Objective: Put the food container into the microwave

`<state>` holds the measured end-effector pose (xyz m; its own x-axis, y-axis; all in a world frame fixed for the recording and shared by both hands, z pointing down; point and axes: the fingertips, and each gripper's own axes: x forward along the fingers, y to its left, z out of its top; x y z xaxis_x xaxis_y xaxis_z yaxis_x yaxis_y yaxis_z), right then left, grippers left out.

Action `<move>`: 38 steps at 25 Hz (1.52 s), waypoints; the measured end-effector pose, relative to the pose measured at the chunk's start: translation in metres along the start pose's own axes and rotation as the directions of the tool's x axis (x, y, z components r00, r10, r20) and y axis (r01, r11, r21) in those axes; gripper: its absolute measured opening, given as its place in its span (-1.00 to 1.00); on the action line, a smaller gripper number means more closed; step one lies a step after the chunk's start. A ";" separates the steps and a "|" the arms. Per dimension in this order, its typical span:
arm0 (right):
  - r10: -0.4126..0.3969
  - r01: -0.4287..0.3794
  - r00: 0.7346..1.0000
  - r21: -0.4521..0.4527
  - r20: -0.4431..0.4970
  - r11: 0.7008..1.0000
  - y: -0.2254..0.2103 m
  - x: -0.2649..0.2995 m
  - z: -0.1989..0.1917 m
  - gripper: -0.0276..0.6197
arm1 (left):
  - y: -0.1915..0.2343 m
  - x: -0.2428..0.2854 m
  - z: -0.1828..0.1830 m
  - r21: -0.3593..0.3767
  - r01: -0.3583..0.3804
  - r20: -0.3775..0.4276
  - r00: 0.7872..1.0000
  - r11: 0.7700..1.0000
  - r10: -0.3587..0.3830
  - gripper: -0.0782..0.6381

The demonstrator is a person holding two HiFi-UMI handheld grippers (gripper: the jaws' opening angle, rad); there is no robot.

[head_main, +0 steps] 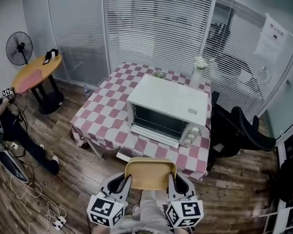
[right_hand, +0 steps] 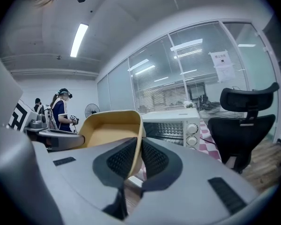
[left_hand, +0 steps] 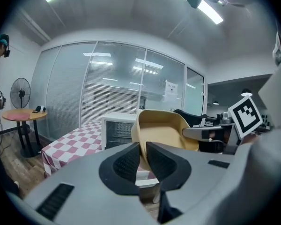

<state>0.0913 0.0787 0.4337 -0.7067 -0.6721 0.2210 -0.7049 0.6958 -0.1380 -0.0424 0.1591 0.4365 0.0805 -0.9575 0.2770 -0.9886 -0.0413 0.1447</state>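
A tan food container [head_main: 150,174] hangs in the air in front of the table, held between both grippers. My left gripper [head_main: 127,181] is shut on its left wall, the rim [left_hand: 141,146] pinched between the pads. My right gripper [head_main: 170,179] is shut on its right wall [right_hand: 138,144]. The container [right_hand: 110,128] looks empty inside. The white microwave [head_main: 168,109] stands on the checked table [head_main: 102,116], a little beyond the container. I cannot tell whether its dark glass front is a shut door. Its knobs [head_main: 190,137] sit at the right.
A black office chair [head_main: 237,130] stands right of the table. A round wooden side table [head_main: 35,73] and a fan [head_main: 18,48] are at the far left, with a person [head_main: 5,126] and cables on the floor there. A vase [head_main: 199,67] sits behind the microwave.
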 end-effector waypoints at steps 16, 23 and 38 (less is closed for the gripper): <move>-0.007 0.006 1.000 0.008 0.015 1.000 -0.053 0.120 0.041 -0.85 | 0.056 0.121 0.046 0.013 0.026 -0.010 1.000 1.000 -0.025 -0.65; 0.000 0.000 1.000 0.009 0.006 1.000 -0.073 0.168 0.059 -0.85 | 0.080 0.171 0.066 0.006 0.036 -0.025 0.999 0.999 -0.035 -0.65; -0.026 0.025 0.999 0.029 0.032 0.999 -0.115 0.201 0.085 -0.85 | 0.078 0.227 0.094 0.045 0.124 -0.021 0.992 0.991 -0.123 -0.62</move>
<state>0.0252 -0.1579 0.4124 -0.6895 -0.6980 0.1934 -0.7241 0.6707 -0.1606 -0.1128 -0.0888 0.4213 0.2041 -0.9389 0.2772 -0.9758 -0.1723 0.1346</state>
